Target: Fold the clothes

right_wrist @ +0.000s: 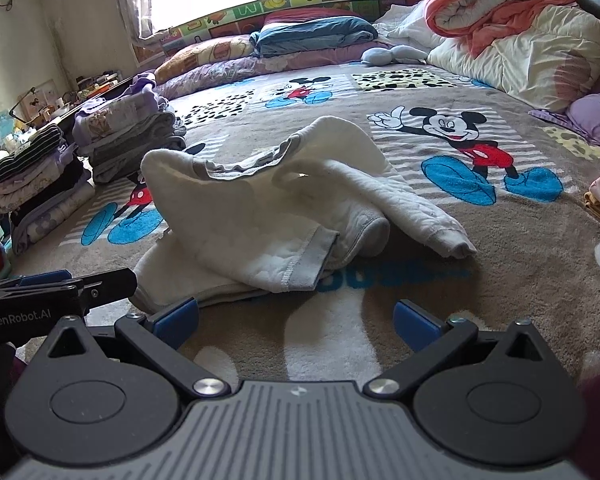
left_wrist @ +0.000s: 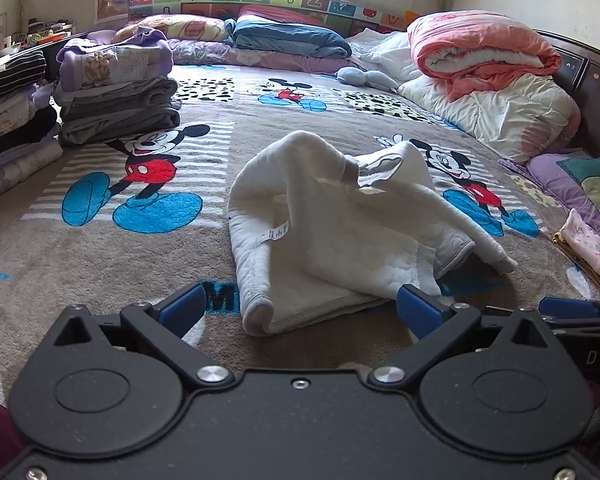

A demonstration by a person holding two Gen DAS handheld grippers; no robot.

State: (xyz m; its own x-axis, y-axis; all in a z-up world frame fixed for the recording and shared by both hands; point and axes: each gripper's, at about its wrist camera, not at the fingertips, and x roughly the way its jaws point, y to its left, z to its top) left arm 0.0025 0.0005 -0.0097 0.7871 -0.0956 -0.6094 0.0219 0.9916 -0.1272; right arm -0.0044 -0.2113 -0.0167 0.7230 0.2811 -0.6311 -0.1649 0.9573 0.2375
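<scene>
A crumpled white quilted garment with grey cuffs and hem lies in a heap on the Mickey Mouse blanket. It also shows in the right wrist view. My left gripper is open and empty, its blue pads either side of the garment's near corner, just short of it. My right gripper is open and empty, low over the blanket, in front of the garment's near hem. The left gripper's tip shows at the left edge of the right wrist view.
Stacks of folded clothes stand at the left of the bed, also in the right wrist view. Rolled quilts and pillows line the back and right. A small folded pink item lies at the right edge.
</scene>
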